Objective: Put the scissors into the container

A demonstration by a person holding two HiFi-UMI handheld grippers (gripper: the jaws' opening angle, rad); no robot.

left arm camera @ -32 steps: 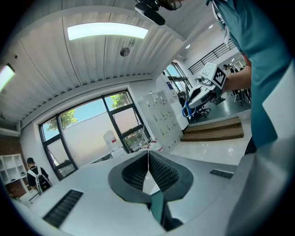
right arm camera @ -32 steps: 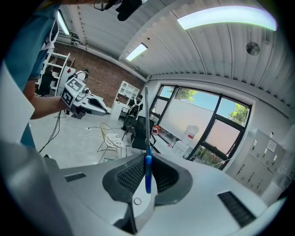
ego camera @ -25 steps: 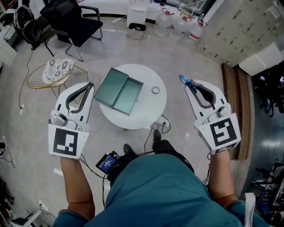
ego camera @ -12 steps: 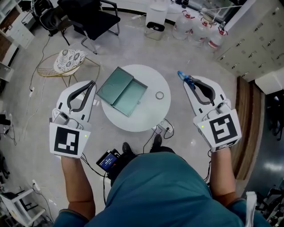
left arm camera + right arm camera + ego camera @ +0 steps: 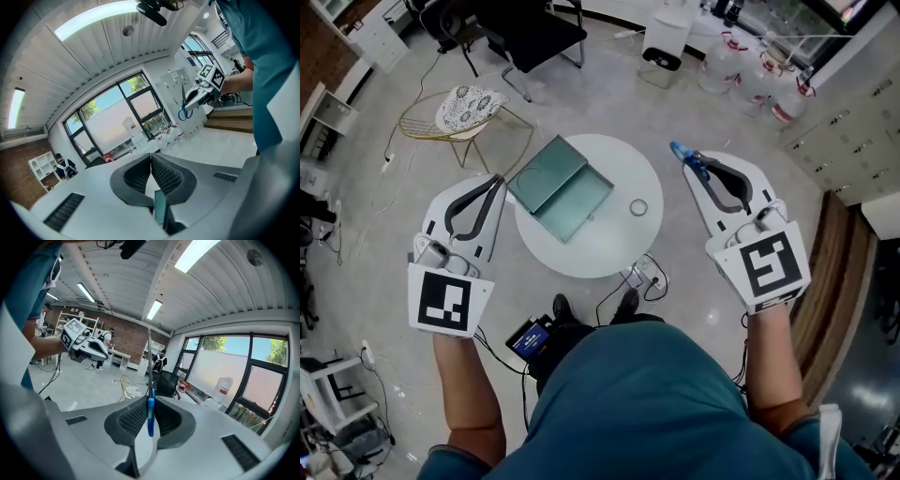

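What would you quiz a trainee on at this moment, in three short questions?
1. True or false: the scissors already lie in the container.
2. Short answer: which gripper's jaws are shut on the scissors?
3. Pick one: the open container rests on A) a chair; B) the round white table; C) the floor.

Key
1. False. They are held off to the table's right side.
2. The right gripper.
3. B.
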